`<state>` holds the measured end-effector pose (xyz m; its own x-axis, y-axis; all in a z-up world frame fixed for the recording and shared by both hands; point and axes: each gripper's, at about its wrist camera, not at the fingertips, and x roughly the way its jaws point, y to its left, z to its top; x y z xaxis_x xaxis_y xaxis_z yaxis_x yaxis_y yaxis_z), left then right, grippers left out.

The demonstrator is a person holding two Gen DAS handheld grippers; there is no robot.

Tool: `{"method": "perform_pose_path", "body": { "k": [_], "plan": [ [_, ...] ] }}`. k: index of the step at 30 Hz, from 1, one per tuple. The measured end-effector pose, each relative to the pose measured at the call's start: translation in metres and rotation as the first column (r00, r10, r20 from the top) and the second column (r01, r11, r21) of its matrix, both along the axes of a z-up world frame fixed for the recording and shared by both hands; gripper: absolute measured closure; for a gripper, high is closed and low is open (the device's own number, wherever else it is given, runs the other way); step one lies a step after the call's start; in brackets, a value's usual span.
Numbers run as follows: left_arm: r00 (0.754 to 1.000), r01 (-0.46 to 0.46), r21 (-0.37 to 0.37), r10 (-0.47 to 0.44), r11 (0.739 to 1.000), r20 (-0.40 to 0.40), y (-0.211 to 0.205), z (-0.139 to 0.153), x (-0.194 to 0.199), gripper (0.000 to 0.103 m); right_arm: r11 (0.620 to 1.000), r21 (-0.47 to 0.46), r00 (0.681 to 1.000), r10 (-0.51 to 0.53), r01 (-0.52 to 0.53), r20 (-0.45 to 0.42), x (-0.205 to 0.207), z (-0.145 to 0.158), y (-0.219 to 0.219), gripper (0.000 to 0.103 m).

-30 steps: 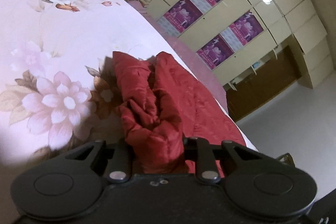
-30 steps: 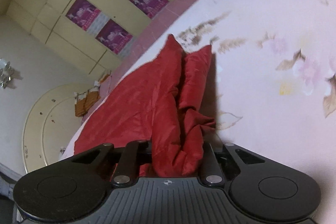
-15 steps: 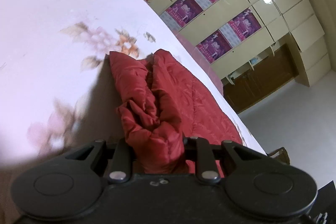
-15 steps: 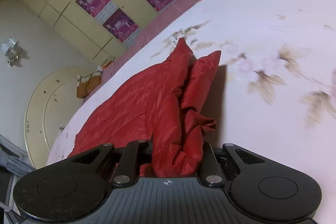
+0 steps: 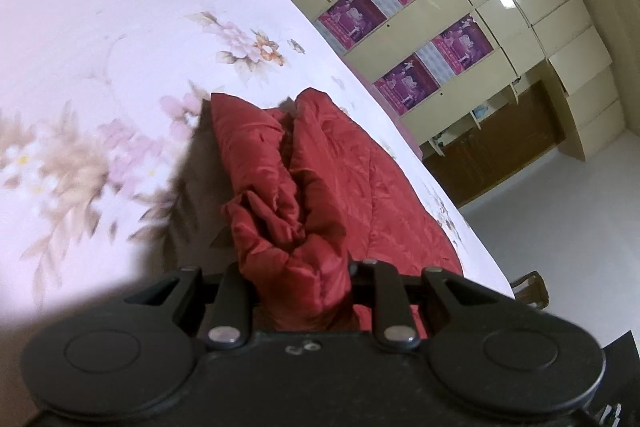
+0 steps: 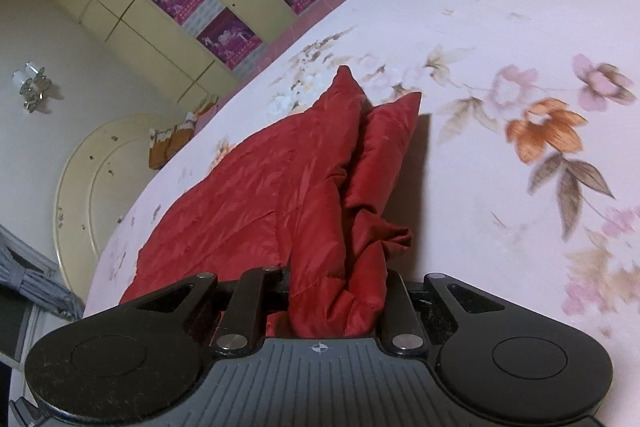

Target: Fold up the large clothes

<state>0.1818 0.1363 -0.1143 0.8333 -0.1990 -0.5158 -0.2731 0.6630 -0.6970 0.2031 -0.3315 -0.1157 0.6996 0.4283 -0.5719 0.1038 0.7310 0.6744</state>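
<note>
With the left gripper (image 5: 302, 283) our jaws stay clamped on a bunched edge of the red quilted garment (image 5: 344, 183), which trails over the floral bed (image 5: 120, 27). The right gripper (image 6: 336, 291) grips another bunch; we keep both hands level and evenly spaced while drawing the fold across

1. The garment (image 5: 328, 187) lies on the bed (image 5: 120, 47), and one bunched edge rises into each of my tongs.
2. My left gripper (image 5: 302, 291) is clamped on one bunch, the bed spreading to its left.
3. My right gripper (image 6: 336, 303) is clamped on the other, the bed spreading to its right.
4. Behind the bed stands the wardrobe (image 5: 520, 7).
</note>
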Motion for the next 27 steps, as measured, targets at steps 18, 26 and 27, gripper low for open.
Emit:
{"method": "perform_pose_path", "body": {
  "k": [18,26,27],
  "plan": [
    [0.999,-0.038,0.051,0.039,0.998,-0.013,-0.006,-0.009,-0.023,0.017,0.969,-0.187,0.986,-0.163,0.163,0.016,-0.024,0.004,-0.021,0.034],
    [0.995,-0.100,-0.052,0.101,0.994,0.010,0.018,-0.020,0.002,0.023,0.967,-0.252,0.993,0.045,-0.016,0.112,0.005,0.049,0.051,0.094],
    [0.994,-0.108,-0.067,0.109,0.992,0.013,0.023,-0.020,-0.002,0.023,0.968,-0.249,0.992,0.061,-0.031,0.113,0.010,0.049,0.064,0.094]
  ]
}}
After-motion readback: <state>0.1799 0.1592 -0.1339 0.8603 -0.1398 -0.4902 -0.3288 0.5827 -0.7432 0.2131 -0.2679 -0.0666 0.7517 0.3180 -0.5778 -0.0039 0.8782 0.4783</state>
